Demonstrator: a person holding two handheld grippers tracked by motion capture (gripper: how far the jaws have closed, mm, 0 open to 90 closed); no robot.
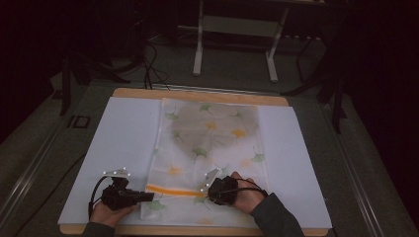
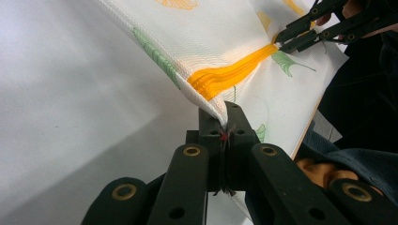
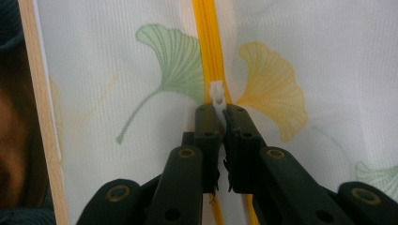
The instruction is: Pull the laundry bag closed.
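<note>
A thin white mesh bag printed with green and yellow leaves is lying flat on a white sheet covering the bench, and an orange zipper is running across the bag near its close edge, side to side between the two hands. At the zipper's left end, the left gripper is pinching the bag's edge: in the left gripper view its fingers are clenched tight on the fabric right where the orange band ends, lifting that corner slightly off the sheet. Toward the zipper's other end, the right gripper is sitting directly on the zipper line, and in the right gripper view its fingers are closing on the small white zipper pull, which is sticking up between them with the orange teeth stretching straight ahead. The zipper's long axis is lying along the line joining the two grippers, so any slide of the pull would probably be travelling along that line, with the left hand anchoring the bag against the drag. The right hand is the one at the pull; whether the zipper is open or shut behind it is hard to tell.
</note>
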